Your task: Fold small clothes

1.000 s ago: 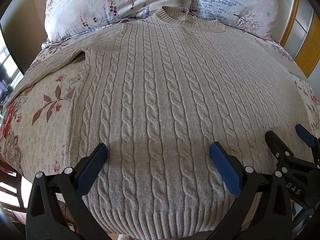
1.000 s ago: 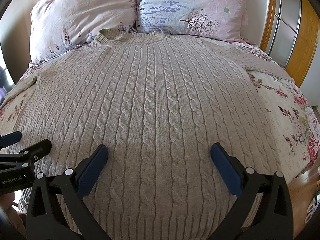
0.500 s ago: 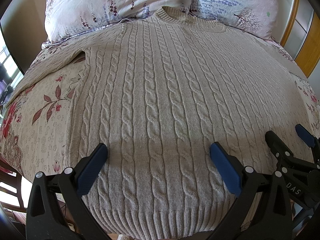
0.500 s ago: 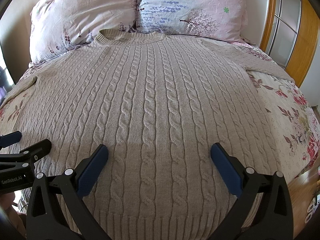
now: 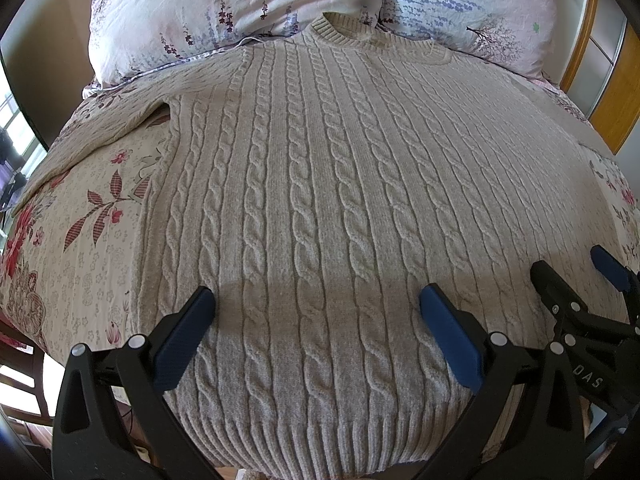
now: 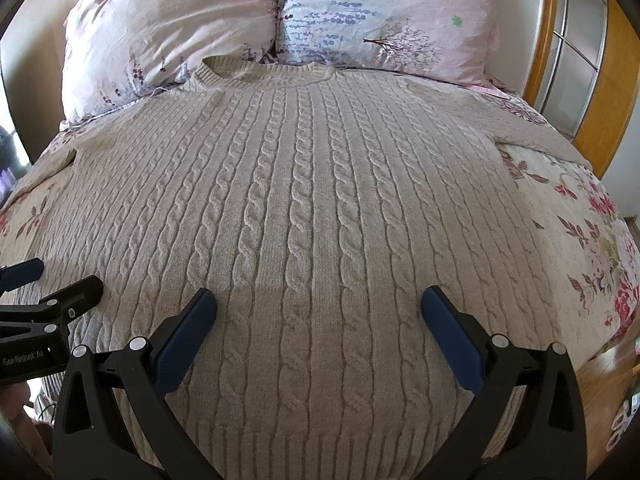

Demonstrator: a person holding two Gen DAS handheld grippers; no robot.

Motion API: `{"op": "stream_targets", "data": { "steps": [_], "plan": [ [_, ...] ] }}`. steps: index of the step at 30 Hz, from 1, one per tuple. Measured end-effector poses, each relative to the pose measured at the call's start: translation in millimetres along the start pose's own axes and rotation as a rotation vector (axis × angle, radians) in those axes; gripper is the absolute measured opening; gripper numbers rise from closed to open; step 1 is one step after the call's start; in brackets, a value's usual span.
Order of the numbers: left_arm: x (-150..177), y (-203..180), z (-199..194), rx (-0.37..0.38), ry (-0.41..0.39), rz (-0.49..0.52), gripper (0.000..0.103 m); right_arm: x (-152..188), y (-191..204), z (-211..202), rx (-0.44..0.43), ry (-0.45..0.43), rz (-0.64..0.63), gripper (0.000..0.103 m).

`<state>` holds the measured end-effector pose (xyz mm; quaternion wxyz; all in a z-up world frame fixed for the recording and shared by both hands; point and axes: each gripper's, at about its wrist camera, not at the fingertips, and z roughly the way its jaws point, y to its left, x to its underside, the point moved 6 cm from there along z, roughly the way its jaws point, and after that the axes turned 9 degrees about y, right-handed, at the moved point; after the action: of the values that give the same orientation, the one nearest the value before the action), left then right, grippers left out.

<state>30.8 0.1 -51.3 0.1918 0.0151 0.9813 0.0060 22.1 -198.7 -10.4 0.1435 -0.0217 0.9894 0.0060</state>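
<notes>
A beige cable-knit sweater [image 5: 320,184] lies flat and face up on the bed, collar toward the pillows, sleeves spread to both sides; it also shows in the right wrist view [image 6: 312,200]. My left gripper [image 5: 316,312] is open and empty, hovering above the sweater's lower left part near the hem. My right gripper [image 6: 318,312] is open and empty above the lower right part. Each gripper appears at the edge of the other's view: the right gripper [image 5: 580,280] to the right, the left gripper [image 6: 52,280] to the left.
A floral bedspread [image 5: 80,240] covers the bed under the sweater. Two pale floral pillows [image 6: 168,36] [image 6: 384,16] stand at the head. A wooden-framed wardrobe [image 6: 592,80] is at the right. A chair [image 5: 16,360] stands at the bed's left.
</notes>
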Motion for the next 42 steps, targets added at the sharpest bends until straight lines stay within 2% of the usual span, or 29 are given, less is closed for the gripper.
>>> {"op": "stream_targets", "data": {
  "steps": [11,17,21,26,29,32,34,36,39,42],
  "plan": [
    [0.5,-3.2,-1.8,0.007,-0.009,0.026,0.101,-5.1,5.5,-0.6,-0.087,-0.039,-0.125,0.102],
    [-5.7,-3.0,0.8,0.025,-0.013,0.074,0.101,-15.5,-6.9,1.1,-0.135,-0.011,-0.149,0.102],
    [-12.6,-2.3,1.0,0.049,-0.034,0.118,0.101,-45.9,-52.1,-7.7,-0.190,-0.047,0.015,0.102],
    [-37.9,3.1,-3.0,0.102,-0.075,0.136,0.101,-95.8,-152.3,-7.3,-0.234,-0.091,0.362,0.101],
    [-63.8,7.6,-9.9,0.118,-0.150,0.156,0.101,-113.6,-207.9,5.1,-0.234,-0.086,0.531,0.090],
    [-83.1,9.5,-8.7,0.153,-0.118,0.156,0.101,-124.1,-257.1,25.4,-0.193,-0.055,0.662,0.075],
    [-94.3,10.2,-5.1,0.200,-0.090,0.149,0.101,-124.9,-283.9,42.0,-0.200,-0.029,0.763,0.063],
    [-106.4,11.6,-1.2,0.213,-0.081,0.140,0.101,-124.0,-305.9,58.2,-0.215,-0.009,0.856,0.055],
    [-118.4,12.5,1.7,0.208,-0.102,0.137,0.101,-121.3,-326.8,70.3,-0.204,0.000,0.940,0.050],
    [-129.4,13.2,2.4,0.196,-0.169,0.146,0.101,-121.8,-342.5,80.4,-0.207,-0.002,1.003,0.048]
  ]
}}
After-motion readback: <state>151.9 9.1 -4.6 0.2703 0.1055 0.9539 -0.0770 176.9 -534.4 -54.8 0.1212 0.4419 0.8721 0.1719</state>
